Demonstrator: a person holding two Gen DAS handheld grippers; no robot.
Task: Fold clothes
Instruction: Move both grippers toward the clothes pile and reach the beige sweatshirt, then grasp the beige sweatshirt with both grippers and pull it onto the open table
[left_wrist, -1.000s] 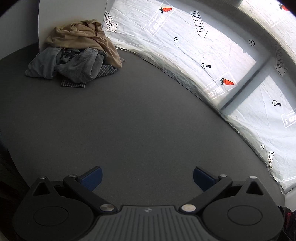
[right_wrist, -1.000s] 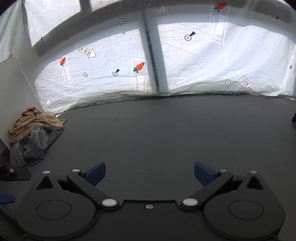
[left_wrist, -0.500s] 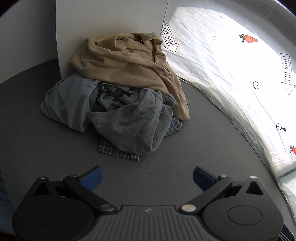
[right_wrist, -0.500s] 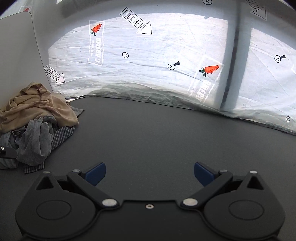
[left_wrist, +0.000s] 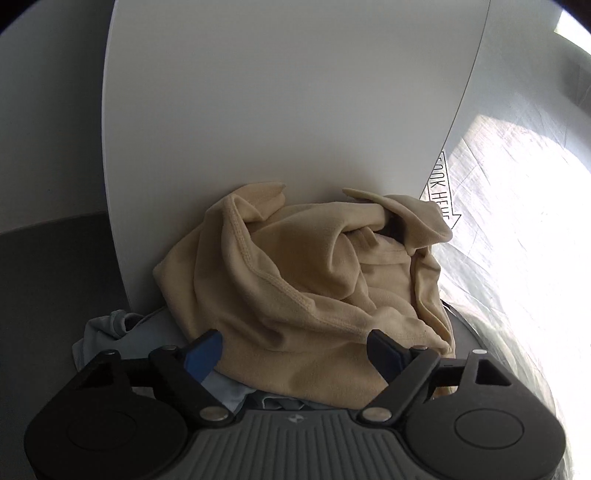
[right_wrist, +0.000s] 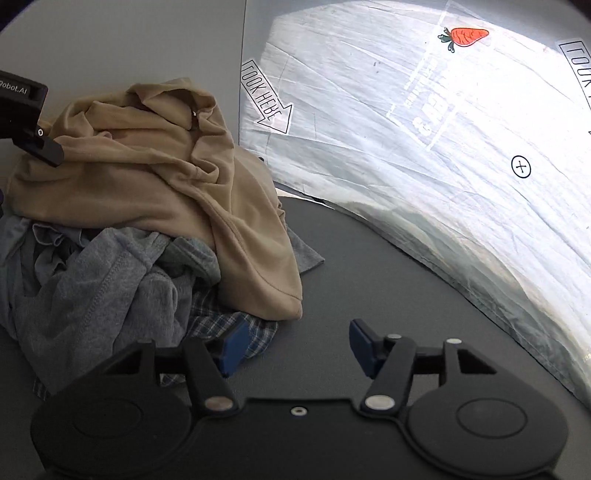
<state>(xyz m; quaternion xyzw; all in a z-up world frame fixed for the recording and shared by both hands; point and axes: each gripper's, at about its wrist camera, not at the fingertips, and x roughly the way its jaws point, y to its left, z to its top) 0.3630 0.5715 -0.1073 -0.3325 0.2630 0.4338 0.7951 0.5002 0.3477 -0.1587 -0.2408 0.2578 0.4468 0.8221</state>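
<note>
A pile of clothes lies on the dark grey table against a white board. A tan garment (left_wrist: 295, 280) tops the pile; it also shows in the right wrist view (right_wrist: 162, 173). Under it lie a grey sweatshirt (right_wrist: 96, 280), a light blue garment (left_wrist: 110, 328) and a plaid cloth (right_wrist: 221, 325). My left gripper (left_wrist: 295, 350) is open, its fingers straddling the tan garment's front fold just above the pile. My right gripper (right_wrist: 295, 343) is open, low over the table at the pile's right edge, its left finger (right_wrist: 232, 343) over the plaid cloth. The left gripper's body (right_wrist: 26, 118) shows at the right wrist view's left edge.
The white board (left_wrist: 280, 110) stands upright right behind the pile. A translucent plastic sheet (right_wrist: 443, 147) with arrow and carrot stickers runs along the table's far edge. The dark grey table top (right_wrist: 369, 266) stretches right of the pile.
Both grippers have moved in close to the pile. The left one now hangs over the tan garment; the right one has reached the plaid cloth's edge. Both stay open.
</note>
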